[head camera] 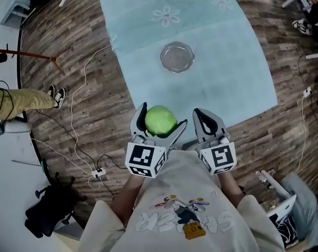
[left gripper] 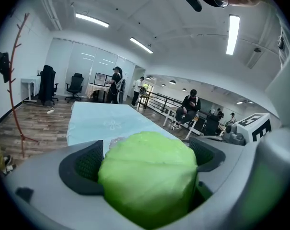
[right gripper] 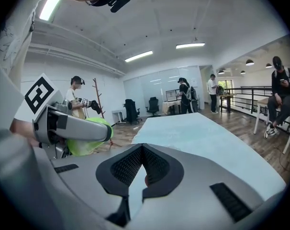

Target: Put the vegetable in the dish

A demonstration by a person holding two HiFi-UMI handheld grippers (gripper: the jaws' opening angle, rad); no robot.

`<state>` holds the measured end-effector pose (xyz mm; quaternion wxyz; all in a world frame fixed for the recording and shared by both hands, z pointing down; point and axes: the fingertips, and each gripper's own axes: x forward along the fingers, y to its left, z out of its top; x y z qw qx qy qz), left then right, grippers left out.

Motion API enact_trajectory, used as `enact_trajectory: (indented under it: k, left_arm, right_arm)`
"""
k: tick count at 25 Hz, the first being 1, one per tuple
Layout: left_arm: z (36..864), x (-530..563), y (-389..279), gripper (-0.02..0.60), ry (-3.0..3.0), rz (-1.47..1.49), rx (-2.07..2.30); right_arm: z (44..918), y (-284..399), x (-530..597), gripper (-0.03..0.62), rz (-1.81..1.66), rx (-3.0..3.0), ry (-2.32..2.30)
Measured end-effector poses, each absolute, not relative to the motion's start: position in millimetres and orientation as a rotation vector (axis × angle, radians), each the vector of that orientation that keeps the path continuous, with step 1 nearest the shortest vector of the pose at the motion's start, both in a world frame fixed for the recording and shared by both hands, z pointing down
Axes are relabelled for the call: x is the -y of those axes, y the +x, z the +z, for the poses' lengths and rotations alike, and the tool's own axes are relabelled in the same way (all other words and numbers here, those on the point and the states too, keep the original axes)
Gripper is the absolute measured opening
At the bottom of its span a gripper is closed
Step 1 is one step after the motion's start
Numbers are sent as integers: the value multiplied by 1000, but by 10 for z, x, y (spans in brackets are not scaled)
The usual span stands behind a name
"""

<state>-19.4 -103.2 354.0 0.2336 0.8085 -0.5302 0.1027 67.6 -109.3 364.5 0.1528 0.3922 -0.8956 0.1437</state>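
Currently, a round green vegetable [head camera: 160,121] is gripped by the left gripper [head camera: 163,115] and held up by the near edge of the table [head camera: 253,96], close in front of the person. In the left gripper view, its fingers [left gripper: 85,166] are seen spread fairly wide and pressed against either side of the vegetable, which fills the space between them. The right gripper [head camera: 203,118] is held just beside the left one, at about the same level. Its fingers [right gripper: 128,166] are brought together at the tips, and nothing is gripped between them. A clear glass dish [head camera: 177,56] is set near the middle of the table, which is covered by a pale blue cloth [head camera: 222,46] printed with flowers. The dish is well apart from the vegetable, farther along the table.
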Motion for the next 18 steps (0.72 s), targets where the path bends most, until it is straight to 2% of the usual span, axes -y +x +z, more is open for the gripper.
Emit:
enact_trajectory:
  k: [18]
  left_arm:
    - [4226,2147,5,571,2127,421,1536]
  right_arm:
    - [4293,1025,2043,18,453,2522,964]
